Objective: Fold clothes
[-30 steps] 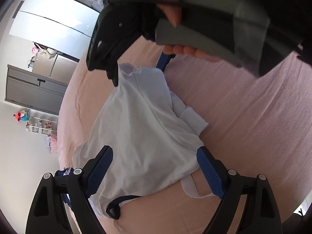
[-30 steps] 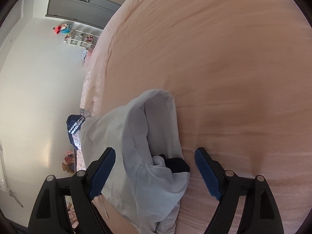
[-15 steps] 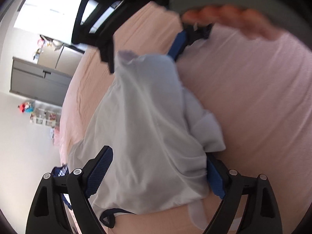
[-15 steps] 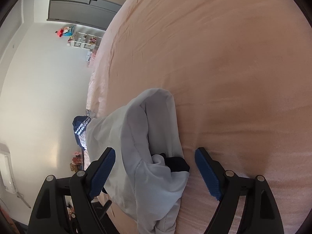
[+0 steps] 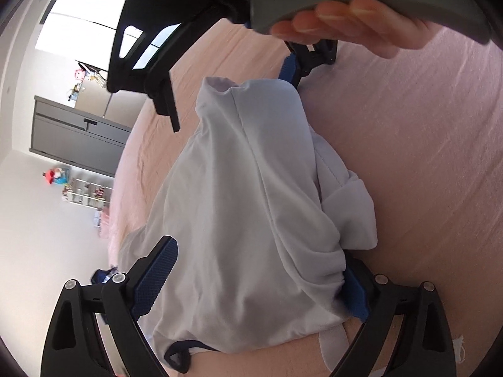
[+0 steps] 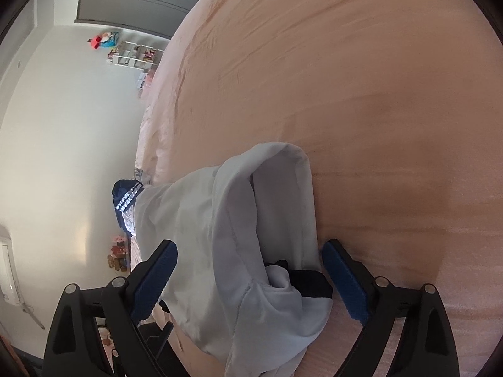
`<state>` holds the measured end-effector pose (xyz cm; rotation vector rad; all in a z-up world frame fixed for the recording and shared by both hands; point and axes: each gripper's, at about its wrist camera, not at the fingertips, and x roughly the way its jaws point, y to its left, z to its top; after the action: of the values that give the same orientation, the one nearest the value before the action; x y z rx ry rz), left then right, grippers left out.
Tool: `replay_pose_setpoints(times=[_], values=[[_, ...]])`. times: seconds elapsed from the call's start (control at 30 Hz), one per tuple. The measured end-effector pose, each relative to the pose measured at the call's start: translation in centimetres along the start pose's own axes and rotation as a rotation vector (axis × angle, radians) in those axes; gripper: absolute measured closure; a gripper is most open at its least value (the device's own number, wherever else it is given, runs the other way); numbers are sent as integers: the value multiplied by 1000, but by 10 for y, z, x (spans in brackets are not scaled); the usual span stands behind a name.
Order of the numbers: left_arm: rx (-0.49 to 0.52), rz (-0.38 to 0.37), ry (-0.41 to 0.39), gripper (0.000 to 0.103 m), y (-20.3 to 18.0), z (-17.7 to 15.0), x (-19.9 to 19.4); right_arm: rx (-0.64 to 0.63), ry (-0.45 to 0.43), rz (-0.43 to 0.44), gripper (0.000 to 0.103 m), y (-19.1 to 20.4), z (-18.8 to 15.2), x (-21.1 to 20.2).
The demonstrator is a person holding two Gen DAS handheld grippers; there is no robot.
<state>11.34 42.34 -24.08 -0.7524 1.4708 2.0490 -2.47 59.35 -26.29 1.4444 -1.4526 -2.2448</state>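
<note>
- The pale white, soft knit garment with dark navy trim (image 5: pixel 239 220) is lying in a loose heap on the pink bedsheet (image 5: pixel 424 132), its middle draped over itself and one seam running up toward a raised, bunched end.
- The left gripper (image 5: pixel 251 282) is sitting low at the near end of the heap; its blue-padded jaws are standing wide apart, cloth is billowing between them and covering the tip of one pad, and nothing is being pinched.
- The right gripper (image 6: pixel 248 276), held in a hand (image 5: pixel 352 22), is hovering at the far end; its jaws are likewise spread, with a hollow fold of the fabric lying between them unclamped.
- Judging the fold as partway shaped (a doubled layer is showing in the right wrist view), doing the step well is calling for each gripper to be closing on a single hem edge rather than on a bunch of layers, and for both ends to be travelling level so that the seam is staying straight.
- A dark blue striped piece of clothing (image 6: pixel 125 198) is lying just beyond the heap's edge.
</note>
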Motion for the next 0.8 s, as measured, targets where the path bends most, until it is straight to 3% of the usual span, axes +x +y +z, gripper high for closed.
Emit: replay_pose_setpoints(times=[0.03, 0.07, 0.1, 0.13, 0.17, 0.2, 0.27, 0.47, 0.7, 0.8], values=[[-11, -17, -10, 8, 2, -2, -1, -3, 2, -14, 14, 1, 0, 0], [-18, -39, -19, 10, 4, -4, -2, -5, 3, -28, 22, 1, 1, 0], [-23, -64, -27, 16, 4, -6, -4, -5, 6, -49, 52, 2, 1, 0], [-28, -88, -36, 22, 5, -7, -6, 4, 16, -68, 71, 1, 1, 3], [-32, -124, -40, 41, 4, -8, -8, 14, 28, -86, 82, 1, 0, 9], [-34, -153, -45, 63, 3, -8, -10, 9, 30, -108, 83, 4, -1, 14], [-37, -155, -60, 75, 4, -10, -11, -13, 27, -149, 85, 10, -2, 19], [-61, -185, -79, 78, 10, -12, -15, -80, 37, -240, 89, 30, -2, 19], [-161, -273, -84, 82, 35, -18, -22, -169, 71, -325, 91, 64, 2, 21], [-184, -272, -92, 82, 44, -21, -28, -197, 76, -358, 91, 76, 3, 20]])
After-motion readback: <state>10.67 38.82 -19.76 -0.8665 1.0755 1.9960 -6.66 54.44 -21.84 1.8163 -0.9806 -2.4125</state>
